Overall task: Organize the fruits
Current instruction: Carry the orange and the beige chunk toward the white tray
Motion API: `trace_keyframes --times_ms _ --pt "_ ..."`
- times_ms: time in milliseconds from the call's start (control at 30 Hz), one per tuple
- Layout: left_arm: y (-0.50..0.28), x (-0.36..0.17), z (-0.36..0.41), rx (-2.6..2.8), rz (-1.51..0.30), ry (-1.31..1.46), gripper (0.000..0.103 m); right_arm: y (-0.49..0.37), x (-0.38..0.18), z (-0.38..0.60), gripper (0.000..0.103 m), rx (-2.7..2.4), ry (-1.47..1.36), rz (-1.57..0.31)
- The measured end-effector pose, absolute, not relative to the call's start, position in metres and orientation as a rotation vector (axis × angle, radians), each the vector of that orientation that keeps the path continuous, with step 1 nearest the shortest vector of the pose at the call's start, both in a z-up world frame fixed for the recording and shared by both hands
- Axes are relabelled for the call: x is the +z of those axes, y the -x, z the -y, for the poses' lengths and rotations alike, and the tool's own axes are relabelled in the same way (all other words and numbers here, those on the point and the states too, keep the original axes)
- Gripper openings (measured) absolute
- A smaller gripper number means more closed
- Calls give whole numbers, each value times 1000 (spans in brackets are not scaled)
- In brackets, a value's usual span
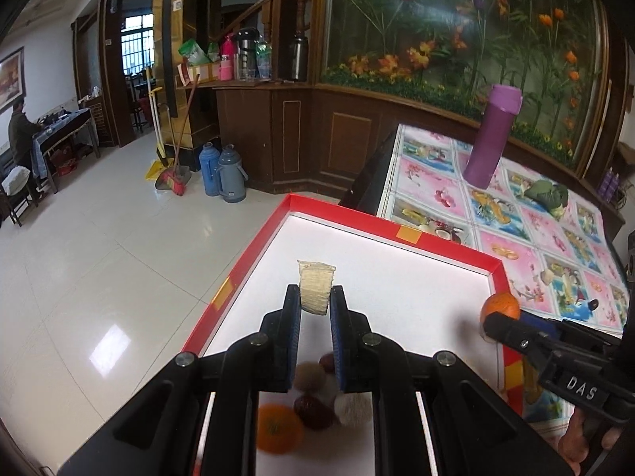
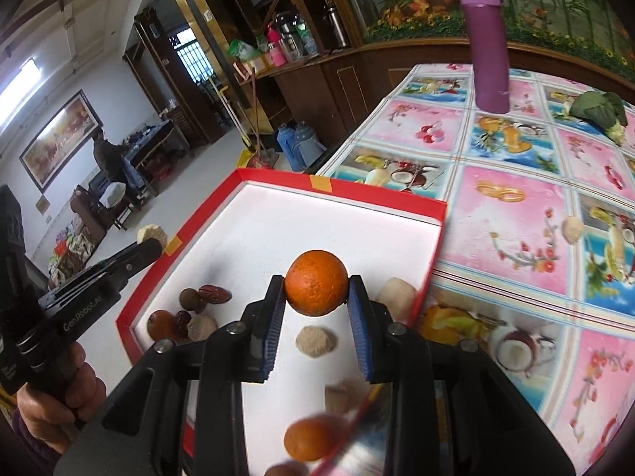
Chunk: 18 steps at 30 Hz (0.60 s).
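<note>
We carry last loads: left gripper clamps pale wedge, right gripper squeezes orange; most fruit already inside red tray; pale piece waits on tablecloth.

Your orange: round, pebbled skin, clamped aloft above red-rimmed white tray. Your pale ribbed chunk: cream, cut flat on top, pinched upright over same tray. On tray floor at your 7 o'clock in right wrist view: dark red dates, brown nuts clustered. Beige lump at 6 o'clock. Second orange lies loose, blurred.
</note>
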<state>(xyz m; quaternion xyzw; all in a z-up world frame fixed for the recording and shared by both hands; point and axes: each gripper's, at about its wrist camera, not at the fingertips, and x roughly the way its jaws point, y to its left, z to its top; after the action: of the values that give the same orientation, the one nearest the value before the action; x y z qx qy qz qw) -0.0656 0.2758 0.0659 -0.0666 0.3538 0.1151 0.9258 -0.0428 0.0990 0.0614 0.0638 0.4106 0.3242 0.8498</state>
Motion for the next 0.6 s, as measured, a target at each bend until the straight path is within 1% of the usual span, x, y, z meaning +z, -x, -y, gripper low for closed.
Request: trace_keyframes --times_ms 333,600 --pt "24 44 -275 232 -878 146 13 6 44 -121 34 670 -124 -956" --pt "20 37 -282 253 -910 156 13 -3 31 -130 34 657 -97 -998"
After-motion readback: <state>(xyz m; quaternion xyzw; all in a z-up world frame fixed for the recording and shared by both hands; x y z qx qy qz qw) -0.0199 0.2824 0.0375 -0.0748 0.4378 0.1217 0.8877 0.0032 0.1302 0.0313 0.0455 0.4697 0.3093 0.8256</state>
